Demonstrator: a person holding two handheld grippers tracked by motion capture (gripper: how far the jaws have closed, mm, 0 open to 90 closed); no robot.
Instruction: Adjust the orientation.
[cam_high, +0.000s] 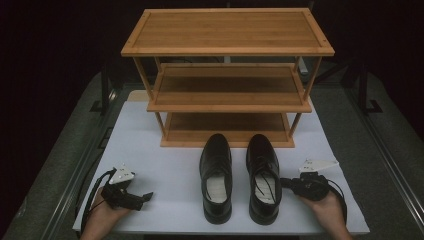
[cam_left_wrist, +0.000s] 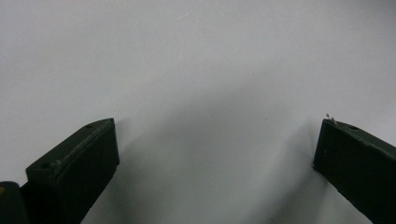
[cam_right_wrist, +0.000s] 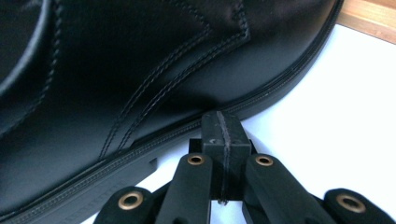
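Two black leather dress shoes stand side by side on the white table, toes toward the rack: the left shoe (cam_high: 216, 176) and the right shoe (cam_high: 263, 176). My right gripper (cam_high: 284, 183) is shut, its tips at the right shoe's outer side; in the right gripper view its closed jaws (cam_right_wrist: 223, 133) press against the sole edge of the shoe (cam_right_wrist: 140, 70). My left gripper (cam_high: 146, 197) lies low at the front left, well apart from the shoes. Its jaws stand wide open over bare table (cam_left_wrist: 219, 126), with nothing between them.
A three-tier bamboo shoe rack (cam_high: 227, 50) stands at the back of the white table (cam_high: 170, 165), its bottom shelf (cam_high: 227, 131) just behind the shoe toes. Dark floor and metal rails flank the table. A corner of the rack (cam_right_wrist: 369, 16) shows beyond the shoe.
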